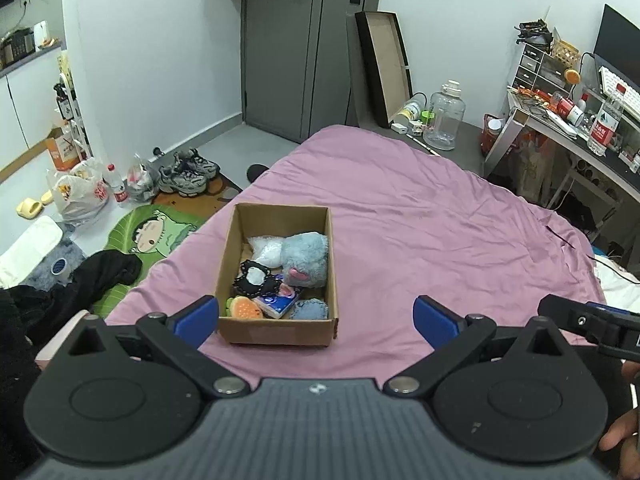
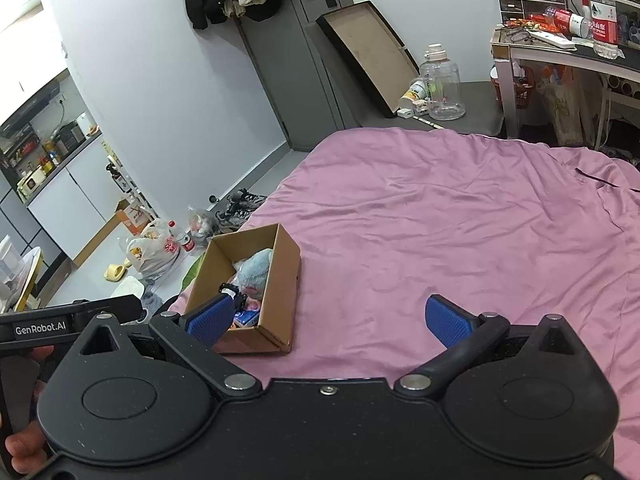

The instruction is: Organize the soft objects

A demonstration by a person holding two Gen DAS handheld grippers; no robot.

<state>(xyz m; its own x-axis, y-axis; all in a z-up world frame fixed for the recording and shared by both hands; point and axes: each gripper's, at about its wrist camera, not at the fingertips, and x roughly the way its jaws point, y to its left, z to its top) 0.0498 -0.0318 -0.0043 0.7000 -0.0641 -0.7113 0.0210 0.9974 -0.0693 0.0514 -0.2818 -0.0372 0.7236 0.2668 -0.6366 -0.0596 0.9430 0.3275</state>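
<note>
A cardboard box [image 1: 276, 330] stands on the pink bedsheet [image 1: 420, 220] near the bed's left edge. Inside lie a grey-blue plush toy [image 1: 306, 254], a white bubble-wrap pouch [image 1: 266, 250], a black lacy piece [image 1: 256, 280], an orange burger-shaped toy [image 1: 246, 308], a blue tissue pack [image 1: 278, 304] and a blue-grey round pad [image 1: 310, 309]. My left gripper [image 1: 318, 316] is open just short of the box, with nothing between its fingers. My right gripper [image 2: 330, 318] is open too, empty, to the right of the box [image 2: 276, 280], its left fingertip overlapping the box's near corner in view.
The floor left of the bed holds sneakers [image 1: 188, 172], plastic bags [image 1: 80, 192], a green cartoon rug [image 1: 156, 232] and black clothing [image 1: 104, 276]. A large clear jug [image 1: 444, 118] stands beyond the bed's far end. A cluttered desk [image 1: 580, 120] lies at right. The door [image 1: 288, 48] is straight ahead.
</note>
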